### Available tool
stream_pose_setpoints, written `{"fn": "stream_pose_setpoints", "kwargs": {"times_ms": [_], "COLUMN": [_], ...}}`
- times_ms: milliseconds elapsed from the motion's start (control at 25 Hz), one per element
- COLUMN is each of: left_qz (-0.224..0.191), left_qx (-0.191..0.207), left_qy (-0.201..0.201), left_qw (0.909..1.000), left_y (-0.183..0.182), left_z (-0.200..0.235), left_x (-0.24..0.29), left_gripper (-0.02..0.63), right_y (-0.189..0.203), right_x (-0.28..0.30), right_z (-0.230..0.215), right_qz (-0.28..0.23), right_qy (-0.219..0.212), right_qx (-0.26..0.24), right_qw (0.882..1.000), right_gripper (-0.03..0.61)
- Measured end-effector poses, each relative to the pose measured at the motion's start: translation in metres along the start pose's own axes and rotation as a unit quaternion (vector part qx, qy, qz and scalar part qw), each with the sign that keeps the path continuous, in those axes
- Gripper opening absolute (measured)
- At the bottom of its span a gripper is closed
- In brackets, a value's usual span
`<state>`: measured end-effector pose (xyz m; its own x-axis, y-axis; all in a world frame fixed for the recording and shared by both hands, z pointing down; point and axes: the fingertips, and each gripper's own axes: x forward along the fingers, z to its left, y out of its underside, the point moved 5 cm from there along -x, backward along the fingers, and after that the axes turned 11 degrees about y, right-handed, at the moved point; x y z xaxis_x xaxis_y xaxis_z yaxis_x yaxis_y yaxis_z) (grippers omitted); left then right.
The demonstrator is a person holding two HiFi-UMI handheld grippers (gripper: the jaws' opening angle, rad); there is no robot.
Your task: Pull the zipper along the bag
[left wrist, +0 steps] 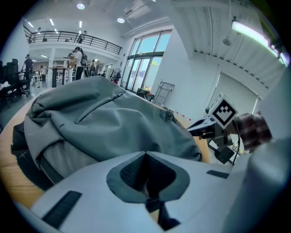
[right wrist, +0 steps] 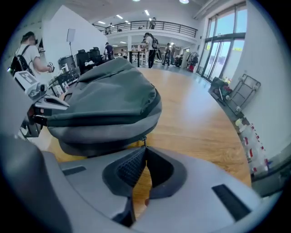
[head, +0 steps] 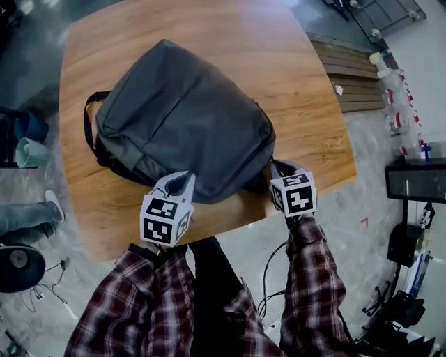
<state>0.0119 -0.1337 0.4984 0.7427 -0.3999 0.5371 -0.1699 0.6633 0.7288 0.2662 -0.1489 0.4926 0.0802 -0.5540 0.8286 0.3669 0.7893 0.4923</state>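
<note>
Head view, rumpled grey fabric bag [head: 181,111], left gripper [left wrist: 145,154] pinching it, right gripper [right wrist: 145,146] nipping zipper pull [right wrist: 143,139]

Grey backpack [head: 182,115], lying flat and slanted on wooden worktop [head: 293,84], black strap at left end; small metal zipper pull [right wrist: 144,139] dangling at near right corner.

Wooden surface [head: 306,104] set on grey floor [head: 369,188]. Tall windows [right wrist: 223,50] seen at 2 o'clock in right gripper view, railed mezzanine [right wrist: 150,25] at 12, ceiling lights [right wrist: 147,12] lit.
</note>
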Motion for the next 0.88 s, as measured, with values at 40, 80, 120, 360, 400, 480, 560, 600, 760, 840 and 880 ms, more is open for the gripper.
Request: {"fn": "stream_pose_setpoints", "kwargs": {"times_ms": [40,80,120,360,400,480,560,600,760,840,880], "left_qz": [0.006,0.015,0.024,-0.038,-0.039,-0.028,-0.014,-0.009,-0.006,-0.018,-0.021], "left_qx": [-0.007,-0.016,-0.025,-0.038,-0.038,-0.039,-0.045,-0.050,-0.054,-0.048,-0.048], "left_qy": [0.005,0.012,0.018,-0.010,-0.008,-0.007,-0.009,-0.008,-0.034,-0.062,-0.070], "left_qw": [0.9999,0.9997,0.9992,0.9985,0.9985,0.9988,0.9988,0.9987,0.9980,0.9968,0.9962], "left_y": [-0.001,-0.003,-0.006,-0.062,-0.069,-0.074,-0.069,-0.064,-0.037,-0.024,-0.017], "left_z": [0.000,0.000,0.000,0.004,0.000,-0.008,-0.017,-0.021,-0.021,-0.007,0.002], "left_x": [0.000,-0.001,-0.004,-0.046,-0.048,-0.048,-0.045,-0.044,-0.051,-0.063,-0.069], "left_gripper": [0.009,0.009,0.009,0.009,0.009,0.009,0.009,0.009,0.009,0.009,0.009], "right_y": [0.000,0.002,0.006,0.038,0.044,0.051,0.051,0.049,0.029,0.020,0.017], "right_x": [0.000,-0.001,-0.004,-0.041,-0.049,-0.064,-0.076,-0.081,-0.097,-0.102,-0.103], "right_z": [0.001,0.003,0.007,0.065,0.080,0.116,0.157,0.178,0.254,0.283,0.293], "right_qz": [0.000,0.000,0.001,-0.004,-0.007,-0.013,-0.023,-0.029,-0.048,-0.052,-0.053], "right_qy": [-0.004,-0.010,-0.016,-0.083,-0.098,-0.129,-0.160,-0.177,-0.245,-0.270,-0.279], "right_qx": [0.011,0.022,0.030,0.048,0.054,0.055,0.033,0.019,-0.020,-0.035,-0.041], "right_qw": [1.000,1.000,0.999,0.995,0.994,0.990,0.986,0.984,0.968,0.961,0.958], "right_gripper": [0.017,0.017,0.017,0.016,0.017,0.017,0.017,0.017,0.017,0.017,0.017]}}
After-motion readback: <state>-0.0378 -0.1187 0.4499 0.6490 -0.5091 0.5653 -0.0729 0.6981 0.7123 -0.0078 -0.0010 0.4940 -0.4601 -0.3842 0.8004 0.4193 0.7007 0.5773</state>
